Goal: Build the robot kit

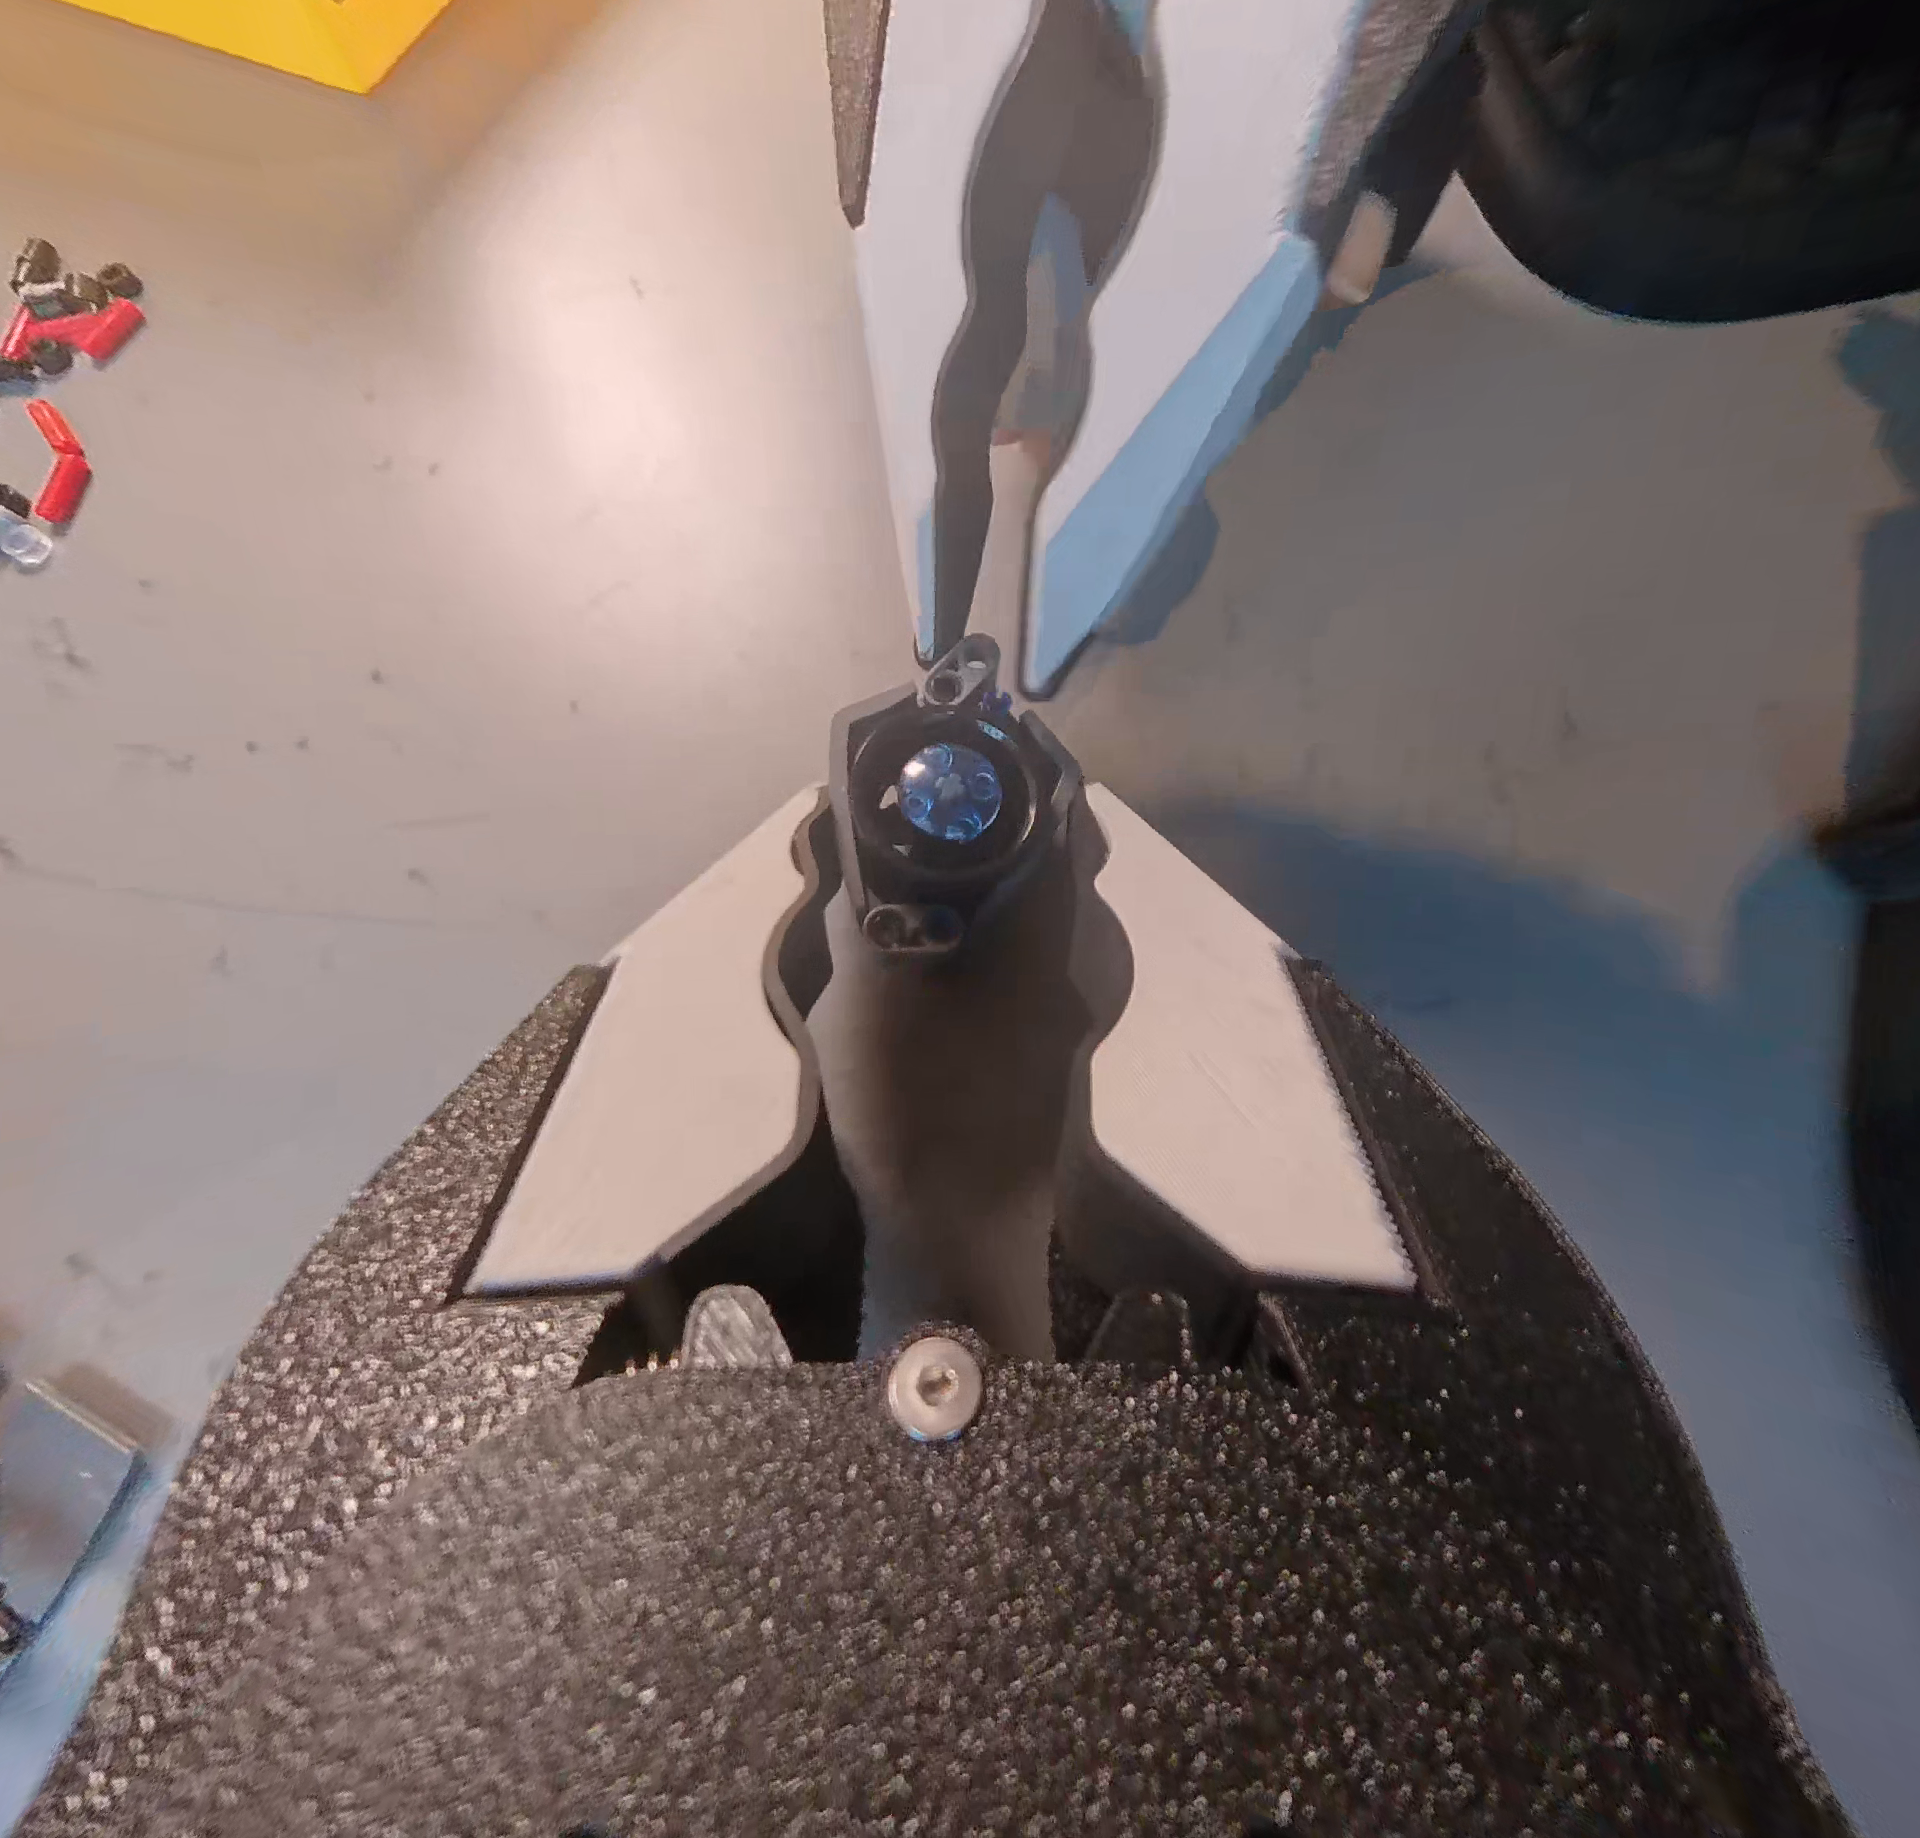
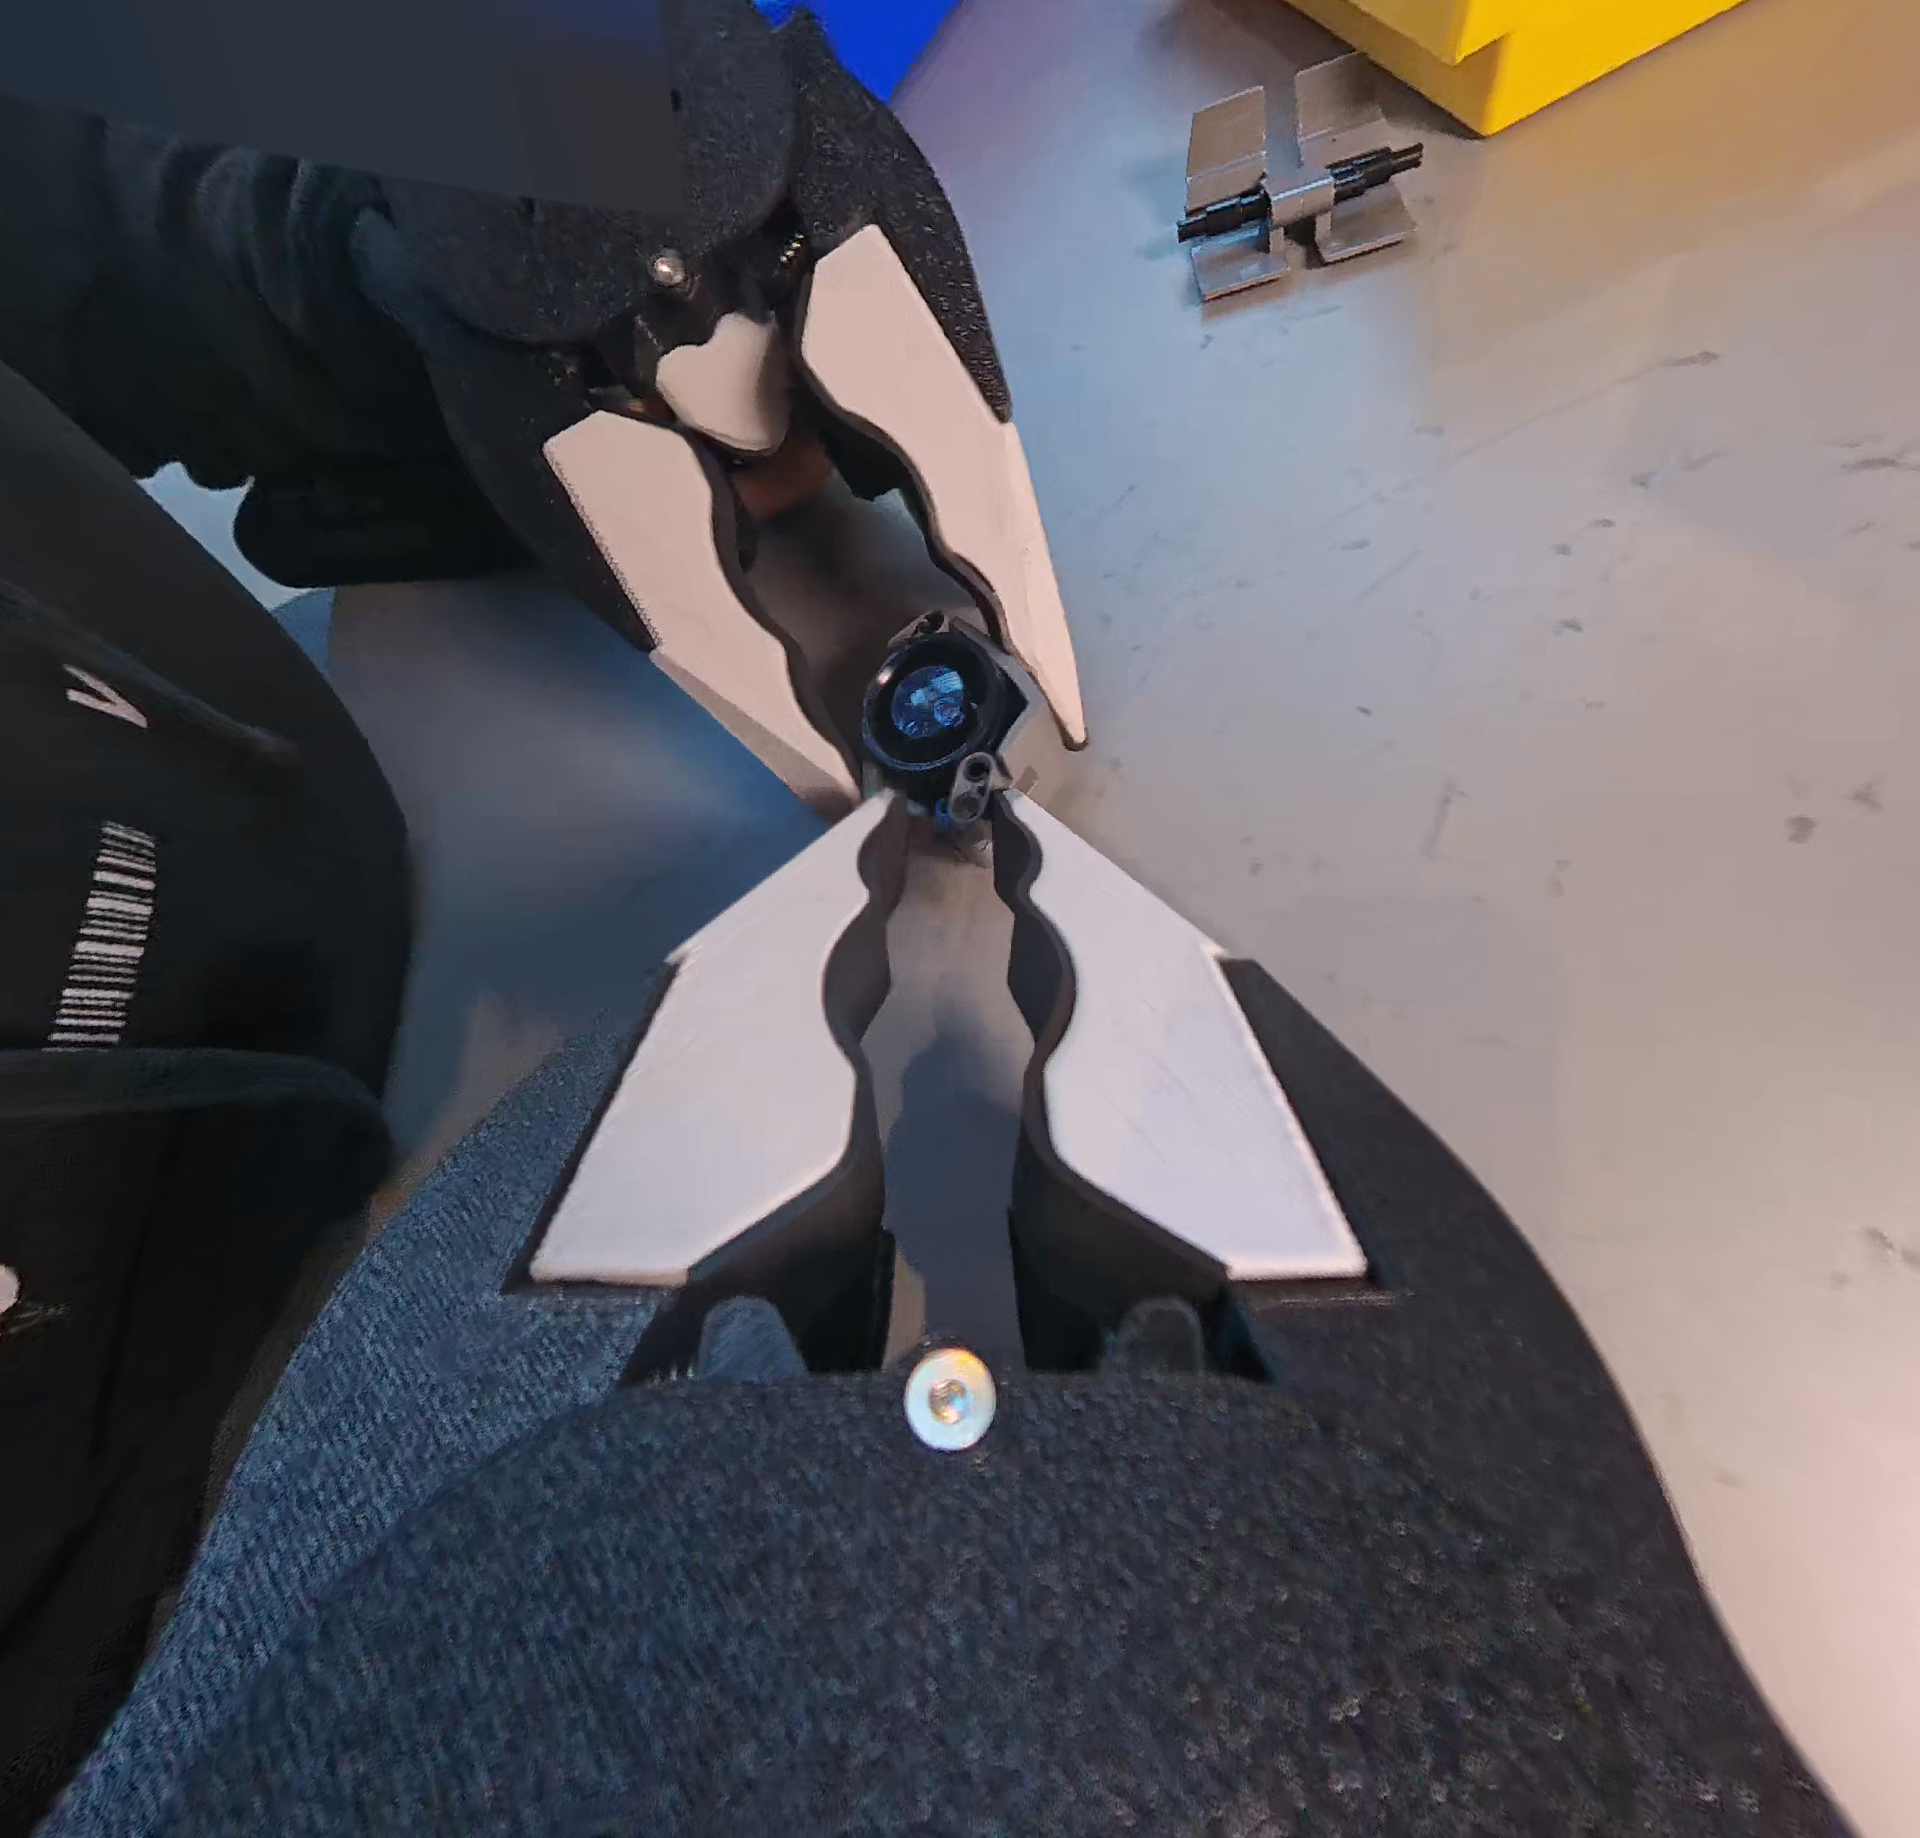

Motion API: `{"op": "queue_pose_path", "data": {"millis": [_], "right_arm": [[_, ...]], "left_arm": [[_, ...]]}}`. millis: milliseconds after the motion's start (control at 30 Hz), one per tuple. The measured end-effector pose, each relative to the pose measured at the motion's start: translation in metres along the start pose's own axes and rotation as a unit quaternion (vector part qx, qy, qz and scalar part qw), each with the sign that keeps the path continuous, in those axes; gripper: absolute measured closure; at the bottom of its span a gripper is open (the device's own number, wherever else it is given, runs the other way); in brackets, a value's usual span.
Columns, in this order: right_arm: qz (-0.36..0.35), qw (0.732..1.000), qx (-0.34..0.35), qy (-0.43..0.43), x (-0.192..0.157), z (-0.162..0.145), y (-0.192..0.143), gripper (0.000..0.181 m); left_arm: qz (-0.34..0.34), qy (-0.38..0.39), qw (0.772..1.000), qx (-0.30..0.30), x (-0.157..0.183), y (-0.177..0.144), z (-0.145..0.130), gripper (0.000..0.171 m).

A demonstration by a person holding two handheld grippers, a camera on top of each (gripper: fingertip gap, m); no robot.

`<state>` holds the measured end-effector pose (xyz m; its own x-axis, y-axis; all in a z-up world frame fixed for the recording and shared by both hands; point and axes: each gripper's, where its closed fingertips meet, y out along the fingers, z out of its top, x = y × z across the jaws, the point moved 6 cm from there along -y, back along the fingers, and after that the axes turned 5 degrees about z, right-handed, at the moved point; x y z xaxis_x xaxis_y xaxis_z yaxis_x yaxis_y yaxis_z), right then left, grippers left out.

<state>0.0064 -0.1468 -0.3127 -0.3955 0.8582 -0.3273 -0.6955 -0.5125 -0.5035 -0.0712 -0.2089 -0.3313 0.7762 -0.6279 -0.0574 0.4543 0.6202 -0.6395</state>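
My left gripper (image 1: 951, 812) clamps the black ring assembly (image 1: 948, 801); right gripper (image 2: 945, 801) pinches its small link (shallow bite) — I risk slipping.

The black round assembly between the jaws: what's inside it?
Inside the black round assembly sits a translucent blue round studded piece, seen in both wrist views. Anything beneath the blue piece is covered. The left gripper clamps its sides; the right gripper grips its end.
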Motion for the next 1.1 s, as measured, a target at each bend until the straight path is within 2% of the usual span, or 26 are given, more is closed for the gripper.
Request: {"op": "queue_pose_path", "data": {"millis": [67,233,367,467,767,1100], "right_arm": [[0.003,1.000,-0.001,-0.010,-0.002,0.001,-0.002,0.160],[-0.029,0.999,-0.001,-0.037,0.002,0.000,-0.001,0.173],[-0.027,0.999,-0.005,-0.039,0.003,-0.003,0.002,0.169],[-0.033,0.998,-0.012,-0.042,0.005,-0.004,0.003,0.174],[-0.002,0.996,0.006,0.092,0.012,-0.005,0.001,0.175],[-0.036,0.990,0.019,0.138,0.010,-0.007,-0.002,0.175]], "left_arm": [[0.003,-0.007,1.000,-0.002,-0.002,-0.001,-0.001,0.130],[0.003,-0.010,1.000,-0.003,-0.002,0.000,-0.001,0.129],[0.001,-0.012,1.000,-0.004,-0.003,0.000,-0.001,0.129],[-0.001,-0.012,1.000,-0.006,-0.003,0.001,-0.002,0.130],[0.007,-0.046,0.998,-0.029,-0.003,0.002,0.001,0.129],[0.019,-0.078,0.996,-0.044,0.000,0.005,0.005,0.129]]}}
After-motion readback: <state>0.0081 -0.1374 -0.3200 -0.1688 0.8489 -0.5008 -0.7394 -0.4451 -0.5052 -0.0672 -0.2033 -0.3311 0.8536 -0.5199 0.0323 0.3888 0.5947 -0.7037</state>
